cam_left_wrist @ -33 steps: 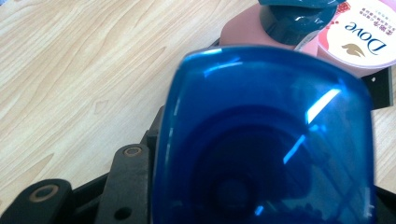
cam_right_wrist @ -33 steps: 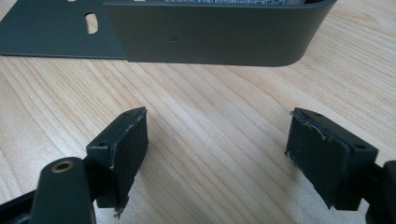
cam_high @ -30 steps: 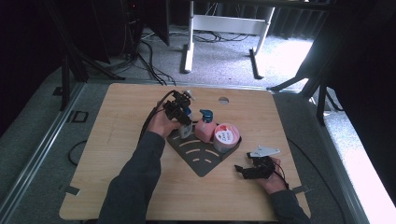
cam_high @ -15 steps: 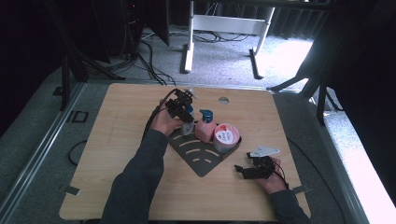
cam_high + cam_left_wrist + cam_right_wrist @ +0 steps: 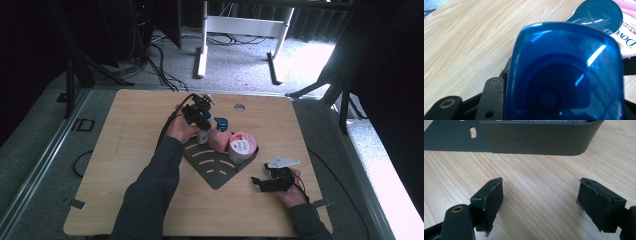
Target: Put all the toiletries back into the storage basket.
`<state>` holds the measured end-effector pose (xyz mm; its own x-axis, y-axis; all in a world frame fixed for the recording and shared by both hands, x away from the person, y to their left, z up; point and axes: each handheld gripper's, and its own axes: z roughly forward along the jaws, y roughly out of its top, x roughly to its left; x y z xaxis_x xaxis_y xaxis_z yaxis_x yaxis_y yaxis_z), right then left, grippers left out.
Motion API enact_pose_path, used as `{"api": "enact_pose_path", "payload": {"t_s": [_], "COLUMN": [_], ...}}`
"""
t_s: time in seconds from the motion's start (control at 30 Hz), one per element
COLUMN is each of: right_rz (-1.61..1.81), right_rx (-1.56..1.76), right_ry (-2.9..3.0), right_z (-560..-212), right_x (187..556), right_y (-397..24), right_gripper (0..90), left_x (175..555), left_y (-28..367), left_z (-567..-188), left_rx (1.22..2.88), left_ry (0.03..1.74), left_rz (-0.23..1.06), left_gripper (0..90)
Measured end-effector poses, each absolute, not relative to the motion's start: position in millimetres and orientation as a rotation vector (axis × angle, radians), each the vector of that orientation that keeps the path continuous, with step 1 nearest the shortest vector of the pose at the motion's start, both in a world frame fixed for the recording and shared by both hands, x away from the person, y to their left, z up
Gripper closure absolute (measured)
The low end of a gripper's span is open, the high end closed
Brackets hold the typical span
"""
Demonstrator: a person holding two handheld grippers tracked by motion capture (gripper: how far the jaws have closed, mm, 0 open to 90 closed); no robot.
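The wooden table [image 5: 125, 165] is the biggest thing in front of me, and I place everything else against the dark metal rack [image 5: 215, 167] that lies flat near its middle, a slotted black plate with a raised wall at its far right edge. In my right gripper view that wall [image 5: 539, 141] stands as a dark rounded band across the top, with bare wood between it and my jaws. On the far right part of the rack sit 2 pink items side by side: a round pink tub [image 5: 242, 147] with a white label, and just left of it a pink bottle [image 5: 219, 140] with a dark blue cap. At the rack's far left corner, beside that pink bottle, is the small bottle with a clear blue cap [image 5: 203, 134] that my left gripper [image 5: 199, 116] is working on. In my left gripper view the blue cap [image 5: 564, 72] sits right between my 2 jaws, with the pink bottle's dark cap and white label just beyond it. My left jaws are about half apart and set on that bottle's sides; I read it as clamped. My right gripper [image 5: 265, 182] rests low on the table near the rack's right corner, its 2 pads [image 5: 490, 202] wide apart with nothing between them.
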<state>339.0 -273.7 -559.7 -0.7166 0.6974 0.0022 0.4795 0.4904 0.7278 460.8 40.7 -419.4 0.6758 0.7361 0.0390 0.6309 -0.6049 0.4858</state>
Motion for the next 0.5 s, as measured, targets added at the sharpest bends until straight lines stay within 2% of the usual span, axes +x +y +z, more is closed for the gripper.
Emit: {"api": "enact_pose_path", "payload": {"t_s": [0.5], "right_rz": [1.055], "right_rx": [0.993], "right_ry": [2.448], "right_z": [-559.7], "right_x": [339.1], "right_y": [-273.9], "right_gripper": [20.4], "left_x": [468.8], "left_y": [39.5], "left_z": [-429.8], "left_rx": [2.448], "left_ry": [1.082], "left_rz": [0.307], "left_gripper": [55.2]}}
